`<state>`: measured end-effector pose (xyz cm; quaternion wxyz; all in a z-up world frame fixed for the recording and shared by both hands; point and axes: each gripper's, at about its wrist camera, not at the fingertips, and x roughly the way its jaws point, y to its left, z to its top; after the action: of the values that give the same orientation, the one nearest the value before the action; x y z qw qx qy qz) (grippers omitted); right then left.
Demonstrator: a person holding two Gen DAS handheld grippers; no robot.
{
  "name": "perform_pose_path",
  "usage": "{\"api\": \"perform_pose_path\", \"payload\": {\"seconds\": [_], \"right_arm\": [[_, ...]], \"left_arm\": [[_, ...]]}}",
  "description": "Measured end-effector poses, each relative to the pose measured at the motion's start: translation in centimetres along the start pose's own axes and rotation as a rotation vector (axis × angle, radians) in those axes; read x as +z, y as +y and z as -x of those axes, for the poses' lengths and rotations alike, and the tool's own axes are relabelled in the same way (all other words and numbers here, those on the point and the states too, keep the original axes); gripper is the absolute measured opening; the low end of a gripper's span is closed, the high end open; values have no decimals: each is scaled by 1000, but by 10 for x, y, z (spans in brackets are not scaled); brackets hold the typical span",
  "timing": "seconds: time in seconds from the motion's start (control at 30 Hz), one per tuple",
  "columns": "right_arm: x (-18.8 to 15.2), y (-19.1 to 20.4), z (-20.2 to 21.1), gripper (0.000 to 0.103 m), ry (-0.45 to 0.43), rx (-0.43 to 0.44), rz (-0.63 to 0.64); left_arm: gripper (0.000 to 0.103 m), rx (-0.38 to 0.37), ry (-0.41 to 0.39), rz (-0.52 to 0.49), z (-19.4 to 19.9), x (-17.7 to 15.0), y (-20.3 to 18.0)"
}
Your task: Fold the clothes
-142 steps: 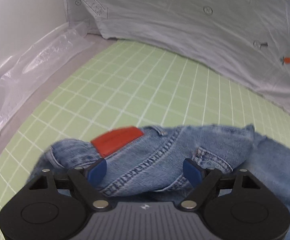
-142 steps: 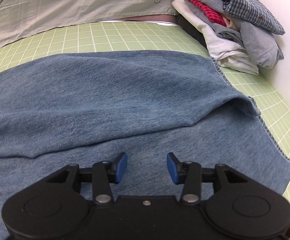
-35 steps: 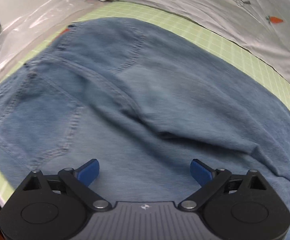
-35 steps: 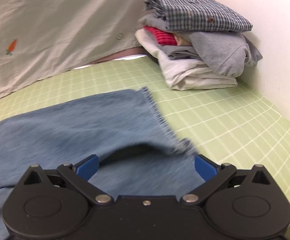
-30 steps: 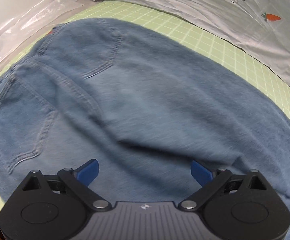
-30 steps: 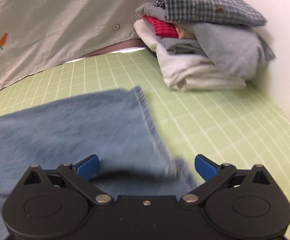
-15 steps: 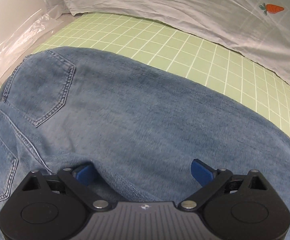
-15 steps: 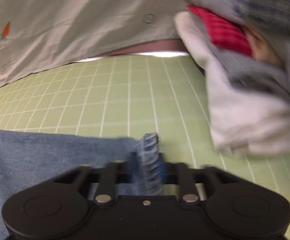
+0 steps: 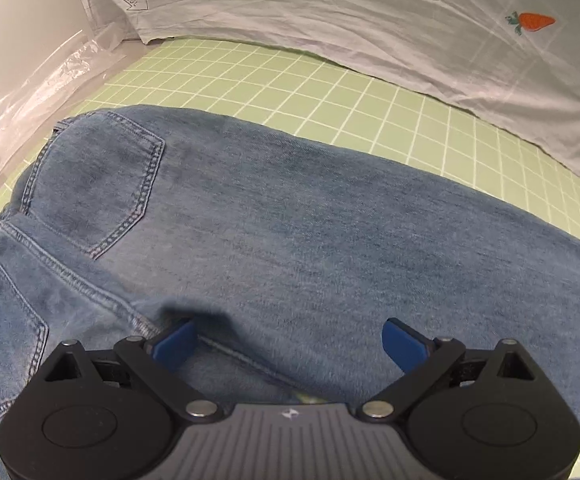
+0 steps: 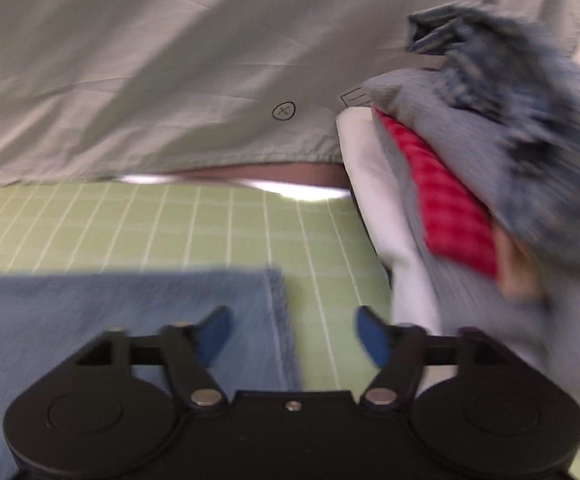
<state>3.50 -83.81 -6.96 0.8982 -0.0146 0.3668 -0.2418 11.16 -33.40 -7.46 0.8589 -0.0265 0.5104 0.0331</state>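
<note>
The jeans lie spread flat on the green gridded tabletop, seat and back pocket off to the left fingertip's side, legs running away past the right one. That layout reads as a garment smoothed out ready for its next fold.

The left gripper hovers low over the denim, its fingers spread wide and gripping nothing. A seam runs between them, and the left pad sits close against a raised ridge of cloth, likely placed there to pin or pick up the fold line.

The right gripper has just been opening. Its fingers stand well apart with the frayed hem lying loose between them, unpinched, so the leg end looks freshly laid down. Just beyond the right fingertip sits the stack of folded clothes, kept aside so the jeans have free room. The picture is blurred here.
</note>
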Motion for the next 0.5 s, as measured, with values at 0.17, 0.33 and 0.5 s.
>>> {"api": "perform_pose_path", "payload": {"seconds": [0.17, 0.33, 0.5], "right_arm": [[-82, 2, 88, 94, 52, -35, -15], [-163, -11, 148, 94, 139, -104, -127], [-217, -24, 185, 94, 190, -140, -243]], "left_arm": [[98, -69, -35, -32, 24, -19, 7], [99, -119, -80, -95, 52, -48, 13], [99, -136, -70, -98, 72, -79, 35]]}}
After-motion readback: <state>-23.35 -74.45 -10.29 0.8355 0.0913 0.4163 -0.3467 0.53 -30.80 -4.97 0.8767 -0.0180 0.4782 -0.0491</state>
